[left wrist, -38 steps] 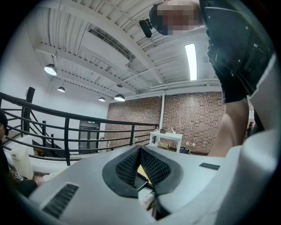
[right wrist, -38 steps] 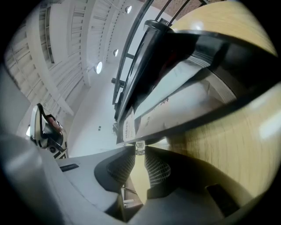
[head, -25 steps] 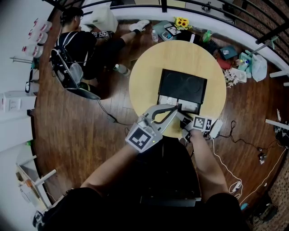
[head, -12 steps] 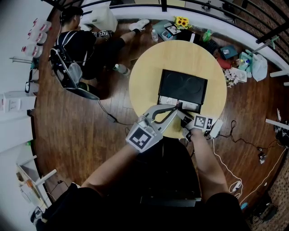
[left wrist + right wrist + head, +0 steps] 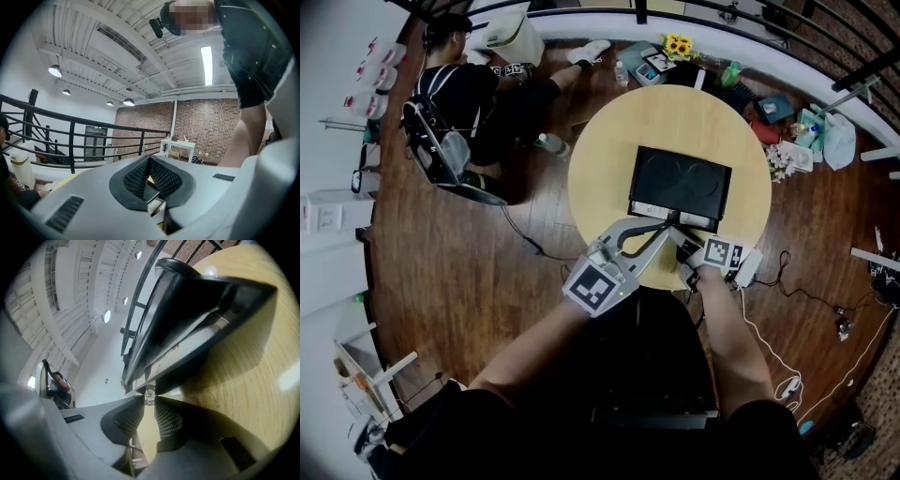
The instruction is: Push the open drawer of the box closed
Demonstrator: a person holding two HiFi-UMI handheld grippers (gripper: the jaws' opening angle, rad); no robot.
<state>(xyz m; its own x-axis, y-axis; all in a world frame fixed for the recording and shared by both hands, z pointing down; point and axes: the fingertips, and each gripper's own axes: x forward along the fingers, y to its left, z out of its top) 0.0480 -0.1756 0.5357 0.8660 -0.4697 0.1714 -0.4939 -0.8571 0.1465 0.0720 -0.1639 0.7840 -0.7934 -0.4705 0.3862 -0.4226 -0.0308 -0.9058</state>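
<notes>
The right gripper (image 5: 149,400) has its two dark ridged pads (image 5: 167,421) pinched on a small clear knob (image 5: 149,394), which sits on the front of the pale drawer (image 5: 180,350). The left gripper (image 5: 150,159) has its pads pressed together at the tips, with nothing held between them. Its tip is just beside the drawer front, to the left of the right gripper; I cannot tell if it touches. The drawer sticks out only a little from the near side of the flat black box (image 5: 680,176). The box lies in the middle of the round light wooden table (image 5: 605,159). I think the push is under way and nearly done, as just a thin strip of drawer shows. The next move needs a slow, straight shove toward the far side, until the drawer front sits flat with the box. The box may slide on the smooth table, as nothing holds it
</notes>
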